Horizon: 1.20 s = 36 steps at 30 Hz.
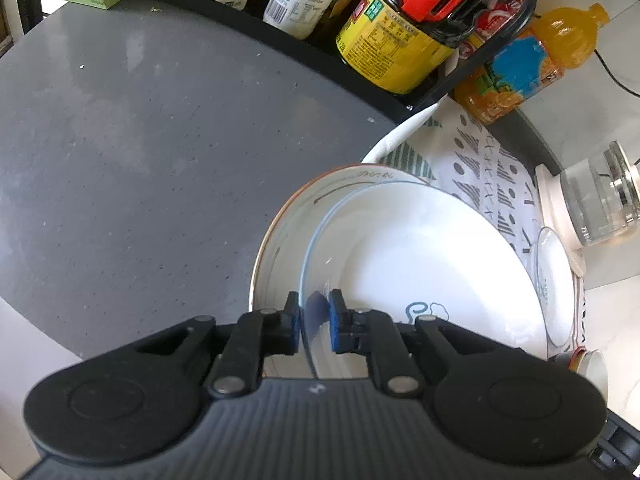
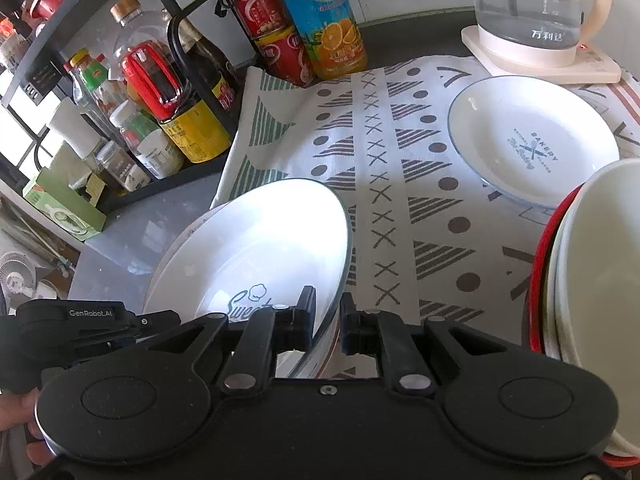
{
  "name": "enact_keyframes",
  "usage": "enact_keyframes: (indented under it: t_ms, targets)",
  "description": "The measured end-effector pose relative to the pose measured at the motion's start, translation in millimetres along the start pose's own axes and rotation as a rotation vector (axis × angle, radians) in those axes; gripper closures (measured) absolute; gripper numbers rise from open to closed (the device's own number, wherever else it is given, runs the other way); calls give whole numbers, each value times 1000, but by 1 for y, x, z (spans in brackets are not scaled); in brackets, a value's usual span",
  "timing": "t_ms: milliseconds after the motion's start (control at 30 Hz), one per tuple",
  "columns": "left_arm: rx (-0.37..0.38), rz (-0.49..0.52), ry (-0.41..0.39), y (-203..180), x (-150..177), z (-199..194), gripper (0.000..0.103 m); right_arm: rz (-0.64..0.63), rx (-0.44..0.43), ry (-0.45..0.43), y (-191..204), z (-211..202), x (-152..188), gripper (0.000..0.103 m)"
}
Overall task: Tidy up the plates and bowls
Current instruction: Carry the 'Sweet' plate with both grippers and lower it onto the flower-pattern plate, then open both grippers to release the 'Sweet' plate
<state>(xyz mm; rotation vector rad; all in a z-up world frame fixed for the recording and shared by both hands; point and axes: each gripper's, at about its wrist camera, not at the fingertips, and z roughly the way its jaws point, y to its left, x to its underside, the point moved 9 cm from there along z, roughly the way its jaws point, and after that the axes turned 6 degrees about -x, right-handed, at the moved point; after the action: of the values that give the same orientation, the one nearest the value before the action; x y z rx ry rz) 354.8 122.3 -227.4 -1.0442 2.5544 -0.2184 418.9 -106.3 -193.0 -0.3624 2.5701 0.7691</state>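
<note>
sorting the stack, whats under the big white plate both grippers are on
Under the white plate sits a larger plate with a brown rim, only its left edge showing. Its centre is covered, and anything beneath it cannot be seen.
</note>
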Motion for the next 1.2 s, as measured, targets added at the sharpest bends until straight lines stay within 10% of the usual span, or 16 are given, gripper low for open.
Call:
enact_keyframes:
  t_ms: [967,1200]
  targets:
    - [-182,25,-81,18,-27,-33,85,25,37,70,0,32,9,86]
    - [-183,44,-134,3,-36,-45,57,25,-19,-1,10,6,-19,54]
